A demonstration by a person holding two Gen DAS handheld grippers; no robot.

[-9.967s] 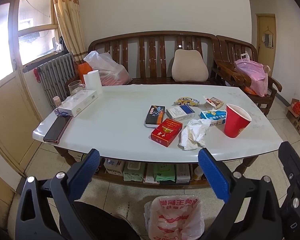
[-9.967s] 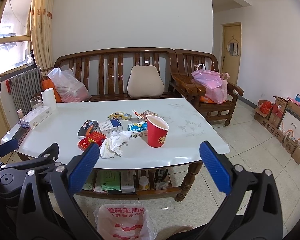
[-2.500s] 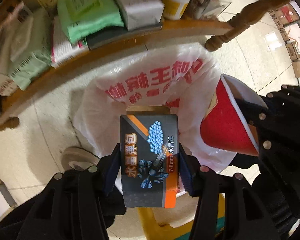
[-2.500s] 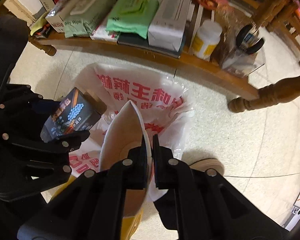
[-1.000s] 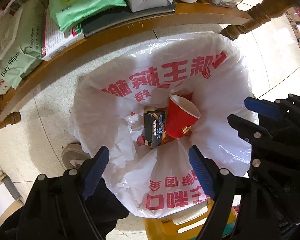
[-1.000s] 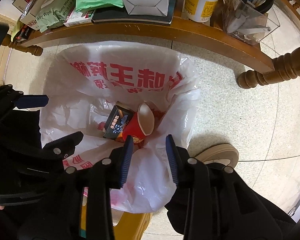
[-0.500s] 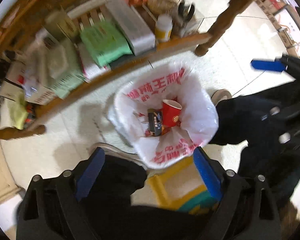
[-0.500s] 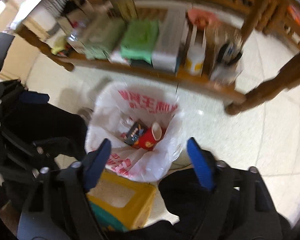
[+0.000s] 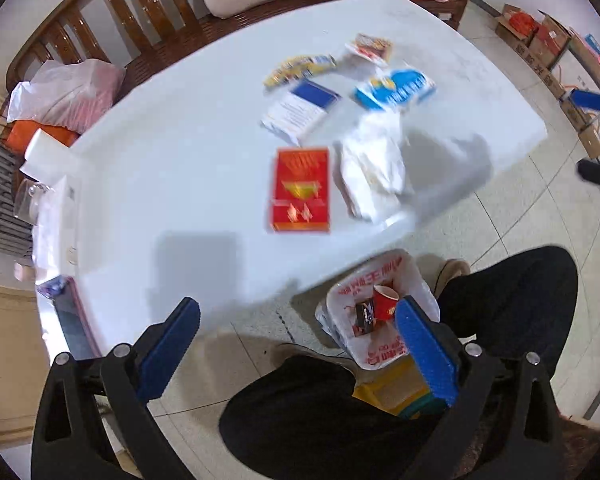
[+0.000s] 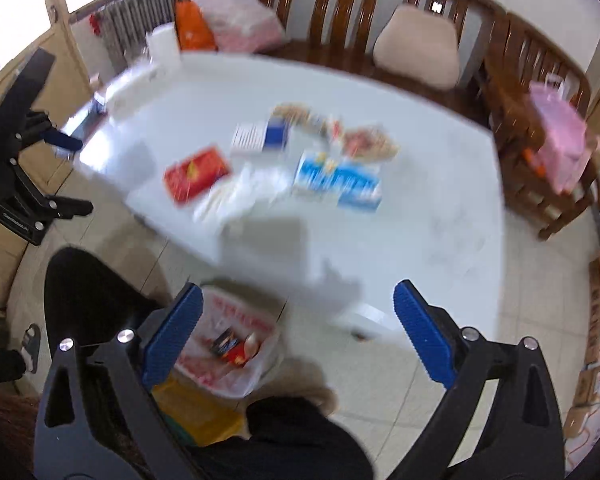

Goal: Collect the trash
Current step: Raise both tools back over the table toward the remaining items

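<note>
White tabletop (image 9: 172, 152) is holding the remaining litter: a crumpled tissue (image 9: 374, 176) lying just beside a red carton (image 9: 300, 190), with a blue-and-white box (image 9: 396, 88) and wrappers behind. The tissue is likely weighing almost nothing and crushing easily, so pinching its bunched middle looks best; the carton seems stiff, suiting a grip across its narrow sides. Below the table edge, the trash bag (image 9: 384, 354) is holding a red cup (image 9: 385, 302). Left gripper (image 9: 298, 350) and right gripper (image 10: 296, 330) are both hanging wide apart, carrying nothing.
</note>
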